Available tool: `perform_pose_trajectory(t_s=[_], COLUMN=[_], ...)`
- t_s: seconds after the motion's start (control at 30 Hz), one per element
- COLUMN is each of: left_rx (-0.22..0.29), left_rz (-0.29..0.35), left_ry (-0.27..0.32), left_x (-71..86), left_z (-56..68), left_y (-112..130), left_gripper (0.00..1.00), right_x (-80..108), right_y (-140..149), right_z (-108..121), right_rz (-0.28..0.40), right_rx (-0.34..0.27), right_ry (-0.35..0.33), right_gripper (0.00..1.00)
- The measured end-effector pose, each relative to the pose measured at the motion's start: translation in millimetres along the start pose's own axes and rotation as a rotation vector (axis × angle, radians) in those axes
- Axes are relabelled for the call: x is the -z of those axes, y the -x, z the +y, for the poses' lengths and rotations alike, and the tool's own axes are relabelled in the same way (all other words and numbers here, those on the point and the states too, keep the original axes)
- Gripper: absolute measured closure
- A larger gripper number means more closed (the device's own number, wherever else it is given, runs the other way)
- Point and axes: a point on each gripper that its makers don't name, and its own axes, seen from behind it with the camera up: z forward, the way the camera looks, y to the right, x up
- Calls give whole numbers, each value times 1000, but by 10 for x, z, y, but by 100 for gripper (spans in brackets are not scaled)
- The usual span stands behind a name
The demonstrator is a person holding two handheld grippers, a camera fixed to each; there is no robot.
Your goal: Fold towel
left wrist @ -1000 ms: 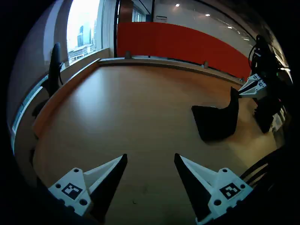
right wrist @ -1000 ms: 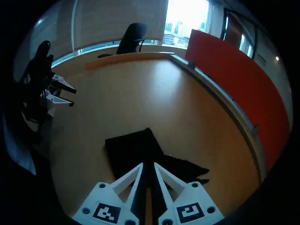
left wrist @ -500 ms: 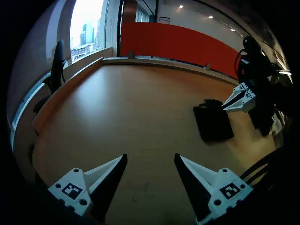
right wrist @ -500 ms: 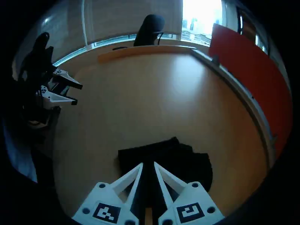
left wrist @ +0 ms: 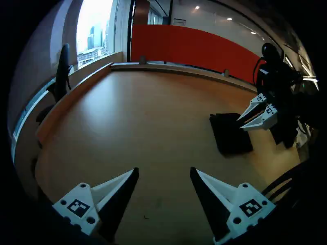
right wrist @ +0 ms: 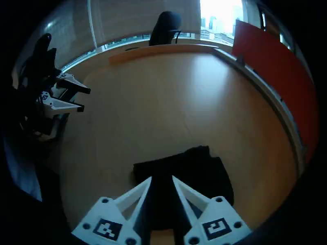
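Observation:
A black towel point(left wrist: 229, 133) lies folded flat on the wooden table point(left wrist: 143, 114), far to the right in the left gripper view. My right gripper point(left wrist: 240, 123) hangs at its right edge with its fingers a little apart and table showing between them. In the right gripper view the towel point(right wrist: 196, 171) lies just past the right gripper point(right wrist: 161, 179), which is open with the cloth beneath its tips. My left gripper point(left wrist: 163, 171) is open over bare wood with nothing between its fingers. It appears at the left of the right gripper view as the left gripper point(right wrist: 86, 99), far from the towel.
A red partition point(left wrist: 196, 45) runs along the table's far edge, also the red partition point(right wrist: 278, 69) on the right. A dark office chair point(left wrist: 61, 77) stands by the windows beyond the table, seen again as the chair point(right wrist: 165, 26).
The right gripper lowered the raised towel flap onto the rest of the towel, then spread its fingers and let go. The towel now lies flat. The left gripper barely moved.

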Motion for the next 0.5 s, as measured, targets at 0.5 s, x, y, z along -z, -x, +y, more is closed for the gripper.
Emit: perform_pose_trajectory(t_s=[0.5], left_rx=[-5], left_rz=[3], left_ry=[6], left_x=[-2], left_z=[47], left_y=[-7], left_gripper=[7], right_x=[81], right_y=[153], right_z=[15], right_rz=[1], right_rx=[-25], right_ry=[41], right_gripper=[25])
